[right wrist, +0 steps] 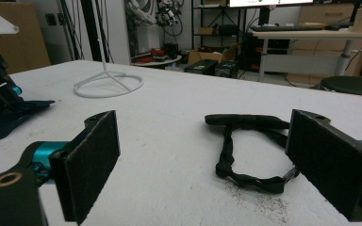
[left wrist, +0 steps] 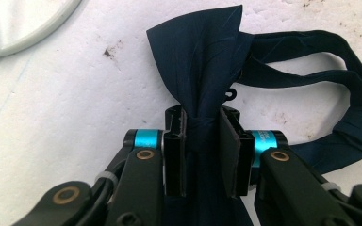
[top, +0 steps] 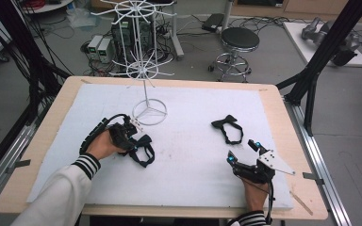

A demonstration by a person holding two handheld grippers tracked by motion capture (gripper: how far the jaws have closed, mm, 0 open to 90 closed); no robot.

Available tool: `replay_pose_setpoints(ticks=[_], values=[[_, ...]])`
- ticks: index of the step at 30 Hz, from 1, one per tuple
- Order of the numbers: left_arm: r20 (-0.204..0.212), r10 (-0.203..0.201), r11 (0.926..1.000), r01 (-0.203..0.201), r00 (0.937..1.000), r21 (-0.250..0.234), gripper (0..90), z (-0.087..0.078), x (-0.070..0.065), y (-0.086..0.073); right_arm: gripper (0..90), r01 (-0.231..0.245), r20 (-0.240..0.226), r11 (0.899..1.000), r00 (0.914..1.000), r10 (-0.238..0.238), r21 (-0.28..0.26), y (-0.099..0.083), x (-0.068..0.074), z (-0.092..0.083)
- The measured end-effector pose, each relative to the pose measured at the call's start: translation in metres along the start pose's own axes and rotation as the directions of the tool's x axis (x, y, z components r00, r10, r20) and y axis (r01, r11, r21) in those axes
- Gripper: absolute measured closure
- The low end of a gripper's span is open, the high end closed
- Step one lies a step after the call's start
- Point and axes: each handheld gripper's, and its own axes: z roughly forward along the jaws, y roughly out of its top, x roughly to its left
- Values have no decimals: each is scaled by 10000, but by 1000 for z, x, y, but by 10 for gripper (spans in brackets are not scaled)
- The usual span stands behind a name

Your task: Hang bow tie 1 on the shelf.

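- Left gripper [left wrist: 202, 141] clenched on centre knot of dark navy fabric bow tie [left wrist: 202, 61]; pads pressing knot from both sides.
- Navy bow tie flat on white foam table cover [top: 193, 155], left-centre of table; neck strap [left wrist: 339, 80] looping off to one side of the jaws, in contact with the cover.
- Left gripper in high view [top: 131, 137] just in front of round white wire base ring of rotating display stand [top: 149, 112]; bow tie strap trailing toward near edge.
- Right gripper [right wrist: 202, 160] released, jaws wide apart, nothing between pads; resting low over the cover at right-front of table [top: 242, 151].
- Second black bow tie with strap [right wrist: 252, 150] lying on cover ahead of right gripper, untouched; in high view [top: 228, 128] right of centre, well apart from navy one.
- Striped cuffs on both sleeves [top: 87, 165].
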Motion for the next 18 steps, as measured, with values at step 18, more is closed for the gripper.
replay_pose_setpoints(ticks=[18], values=[[-276,134,9951,-160,9995,-975,742,-10,-2,-5,99,44,25,10000,10000,-44,-30,0,0,0]])
